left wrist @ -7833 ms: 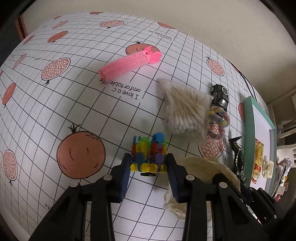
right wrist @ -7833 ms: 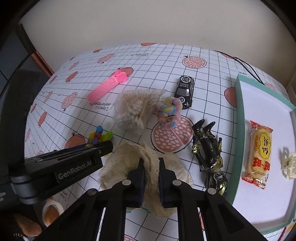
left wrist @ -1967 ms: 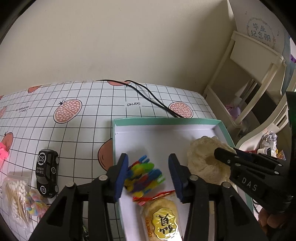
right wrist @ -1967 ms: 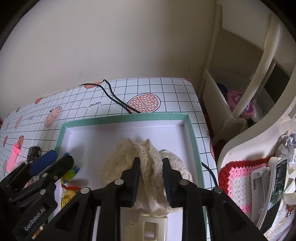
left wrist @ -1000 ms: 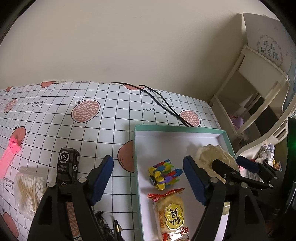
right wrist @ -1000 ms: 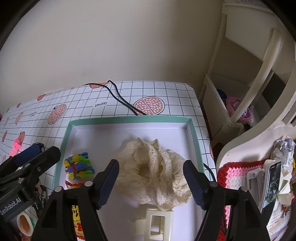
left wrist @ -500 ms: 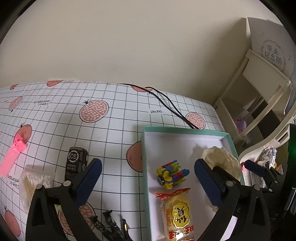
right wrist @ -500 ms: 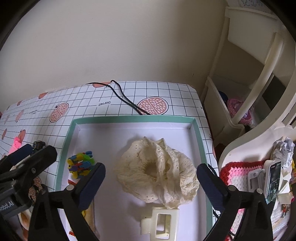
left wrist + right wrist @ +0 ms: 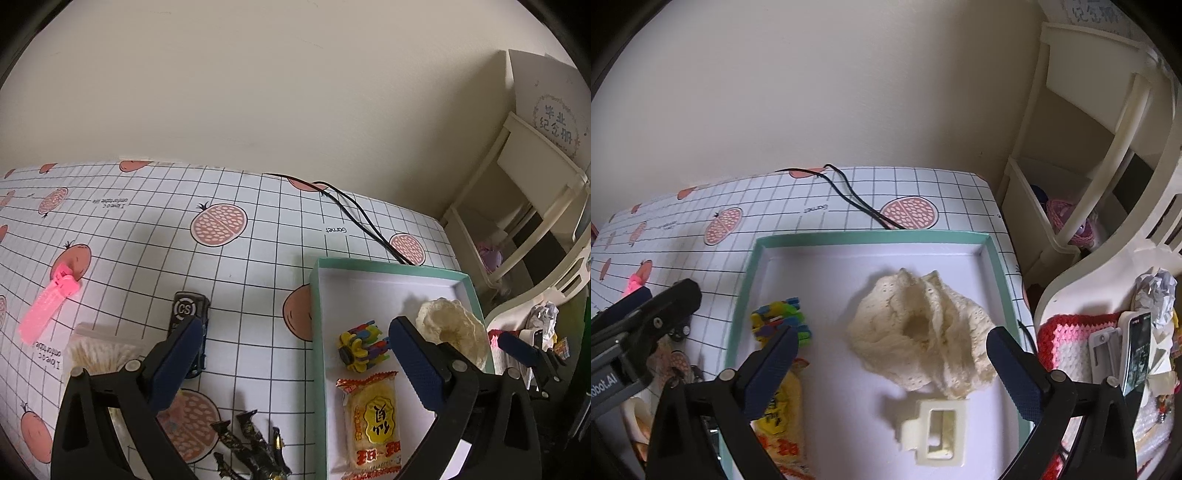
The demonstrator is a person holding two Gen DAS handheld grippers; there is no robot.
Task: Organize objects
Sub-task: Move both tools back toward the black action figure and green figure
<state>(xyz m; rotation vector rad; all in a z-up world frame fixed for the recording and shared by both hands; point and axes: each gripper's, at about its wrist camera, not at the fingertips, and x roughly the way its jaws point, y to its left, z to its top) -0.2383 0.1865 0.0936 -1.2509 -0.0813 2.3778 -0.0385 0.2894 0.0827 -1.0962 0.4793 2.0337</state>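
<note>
soft daylight | faint shadows | sharp focus | fisheye-bent, dark corners

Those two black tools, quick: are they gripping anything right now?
Left tool: open, holding nothing.
Right tool: open, holding nothing.

Home room, patterned tablecloth (image 9: 147,236), cream shelving (image 9: 1108,110)

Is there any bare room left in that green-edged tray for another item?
Yes: the tray is bare along its far edge, beyond the lace cloth and colourful block toy. The near end is crowded by the cream clip and snack packet.
</note>
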